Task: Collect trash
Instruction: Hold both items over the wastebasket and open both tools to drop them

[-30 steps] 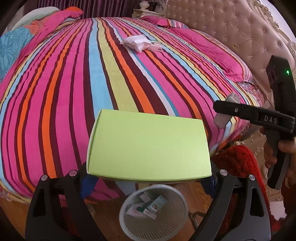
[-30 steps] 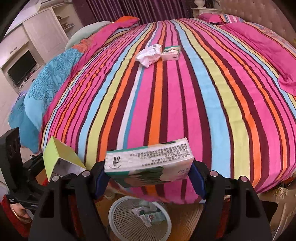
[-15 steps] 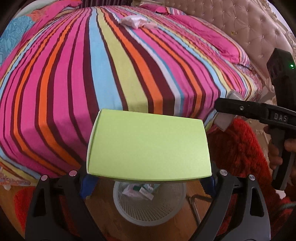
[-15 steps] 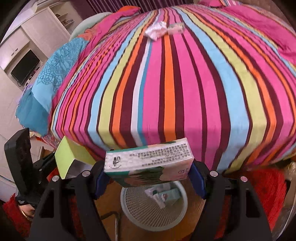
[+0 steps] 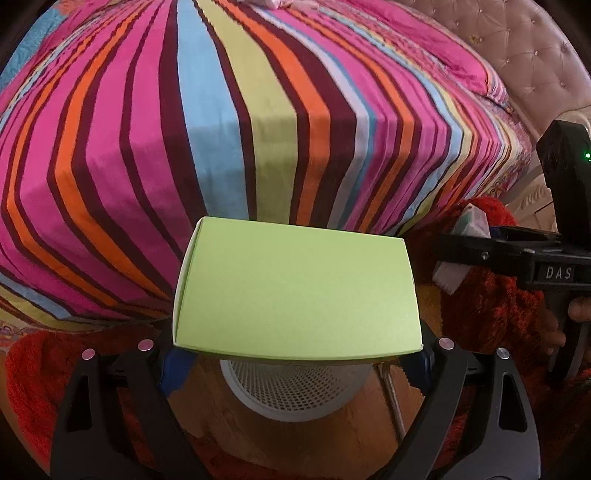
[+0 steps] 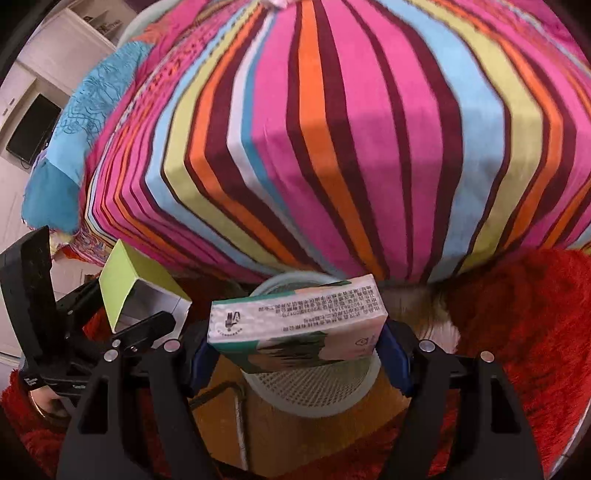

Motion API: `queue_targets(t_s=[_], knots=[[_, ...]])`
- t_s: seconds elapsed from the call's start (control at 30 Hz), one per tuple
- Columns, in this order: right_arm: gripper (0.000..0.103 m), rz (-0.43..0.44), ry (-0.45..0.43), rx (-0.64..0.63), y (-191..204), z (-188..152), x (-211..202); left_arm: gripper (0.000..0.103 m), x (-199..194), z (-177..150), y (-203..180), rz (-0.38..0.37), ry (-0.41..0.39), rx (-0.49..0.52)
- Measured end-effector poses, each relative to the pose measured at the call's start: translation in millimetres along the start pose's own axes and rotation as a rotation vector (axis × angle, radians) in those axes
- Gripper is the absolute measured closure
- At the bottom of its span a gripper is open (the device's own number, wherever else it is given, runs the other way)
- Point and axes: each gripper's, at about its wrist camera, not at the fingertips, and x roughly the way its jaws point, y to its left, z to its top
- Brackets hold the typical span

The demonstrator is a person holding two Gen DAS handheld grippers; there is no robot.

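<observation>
My left gripper (image 5: 295, 360) is shut on a light green box (image 5: 295, 291) and holds it right above a white mesh waste basket (image 5: 295, 391) on the floor at the bed's foot. My right gripper (image 6: 297, 347) is shut on a white-and-green tissue pack (image 6: 295, 325) and holds it over the same basket (image 6: 314, 387). The green box (image 6: 122, 280) and left gripper show at the left of the right wrist view. The right gripper with the pack (image 5: 465, 236) shows at the right of the left wrist view. The basket's inside is hidden.
The bed with a striped cover (image 5: 221, 110) rises just behind the basket. A red shaggy rug (image 6: 517, 314) lies on the wooden floor (image 6: 295, 435) around it. A padded headboard (image 5: 535, 55) stands at the far right. More white trash lies far up the bed (image 5: 273, 3).
Both grippers have come down and pitched downward off the bed's end, so the held items now sit lower and closer over the basket. Both grips are unchanged.
</observation>
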Motion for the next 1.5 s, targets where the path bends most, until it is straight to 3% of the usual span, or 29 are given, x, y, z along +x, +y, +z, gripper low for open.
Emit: queue_targets(t_s=[0.3,0.73,1.27,1.5], knots=[[0.033,0.036,0.175,0.082,-5.9,-6.7,36.5,0.015,36.0,-7.0,-2.3,0.018,0.162,0.005],[0.033,0.079,0.385,0.31,-34.1,-22.7,87.1,0.015,79.6,-16.6,8.5,0.04,0.369,-0.025],[0.033,0.036,0.527,0.507,-60.8,-35.6,149.6,0.015,127.1,-34.3,19.3,0.054,0.574,-0.068],[0.033,0.001,0.562,0.513,-60.2,-37.3,162.9,0.015,151.0,-38.2,29.0,0.029,0.652,-0.134]])
